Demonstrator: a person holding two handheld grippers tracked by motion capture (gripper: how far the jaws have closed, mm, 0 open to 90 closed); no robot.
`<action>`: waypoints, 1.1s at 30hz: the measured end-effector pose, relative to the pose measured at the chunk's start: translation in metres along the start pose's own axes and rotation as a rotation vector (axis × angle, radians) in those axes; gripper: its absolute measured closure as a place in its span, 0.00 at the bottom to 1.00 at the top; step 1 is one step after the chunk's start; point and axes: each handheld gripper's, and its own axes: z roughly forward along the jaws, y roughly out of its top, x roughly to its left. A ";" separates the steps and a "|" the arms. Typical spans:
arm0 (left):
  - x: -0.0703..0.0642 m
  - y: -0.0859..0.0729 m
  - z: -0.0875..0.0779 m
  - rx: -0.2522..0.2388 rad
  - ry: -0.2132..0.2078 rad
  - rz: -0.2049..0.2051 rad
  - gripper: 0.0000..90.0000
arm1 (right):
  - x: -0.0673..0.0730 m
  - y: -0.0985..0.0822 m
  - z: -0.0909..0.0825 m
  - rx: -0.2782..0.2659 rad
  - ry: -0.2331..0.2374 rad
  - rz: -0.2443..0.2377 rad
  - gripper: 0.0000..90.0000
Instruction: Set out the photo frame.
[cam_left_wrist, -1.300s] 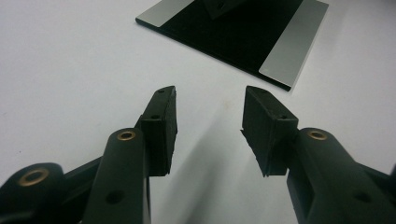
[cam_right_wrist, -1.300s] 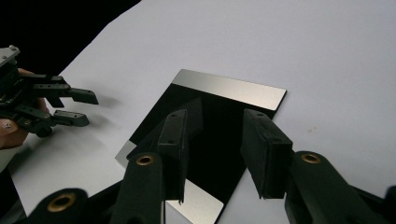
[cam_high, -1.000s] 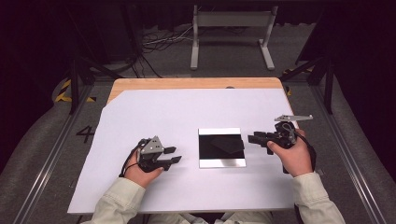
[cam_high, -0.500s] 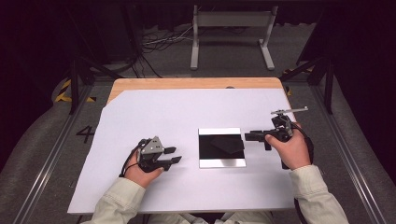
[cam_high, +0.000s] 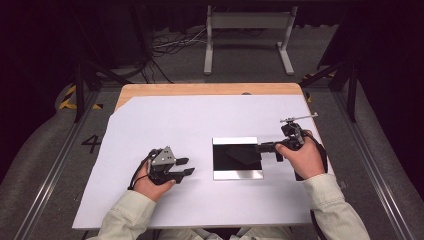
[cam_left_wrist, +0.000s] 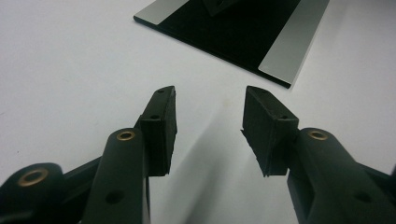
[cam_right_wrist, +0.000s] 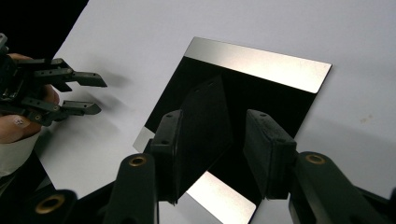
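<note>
The right hand-held gripper (cam_high: 263, 147) hovers at the right edge of a flat square plate (cam_high: 237, 158), mirror-bright with a broad dark band across it. The plate lies on the white surface (cam_high: 165, 120) at centre right of the high view. In the right gripper view the jaws stand partly open over the plate (cam_right_wrist: 261, 70) with nothing between them. What looks like a small dark wedge on the plate may be a reflection; I cannot tell.

The left hand-held gripper (cam_high: 186, 166) rests at lower left of centre, apart from the plate. Its jaws are well open and empty, pointing toward the plate's near corner (cam_left_wrist: 275, 60) in the left gripper view.

The step in hand seems to be a pickup of the plate by the right one. A thin sheet lying flat gives little to bite on, so the jaws should probably come in low and level, one tip slipping under the right edge, and close gently so the slick metal does not skate away. The left one could brace the opposite edge.

The surface is a white sheet over a wooden top (cam_high: 200, 89), whose edge shows at the upper middle. Beyond lie a grey floor, cables (cam_high: 172, 45) at upper left, a white metal stand (cam_high: 247, 30) at top centre and dark surroundings.
</note>
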 end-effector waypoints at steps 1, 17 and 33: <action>0.000 0.000 0.000 0.000 0.000 0.000 0.61 | 0.000 0.000 0.002 0.005 -0.001 0.003 0.64; 0.000 0.000 0.000 0.000 -0.002 0.000 0.61 | 0.000 -0.004 0.020 0.049 0.013 0.082 0.58; 0.000 0.000 0.001 0.005 -0.003 0.001 0.61 | 0.002 -0.008 0.036 0.077 0.034 0.128 0.53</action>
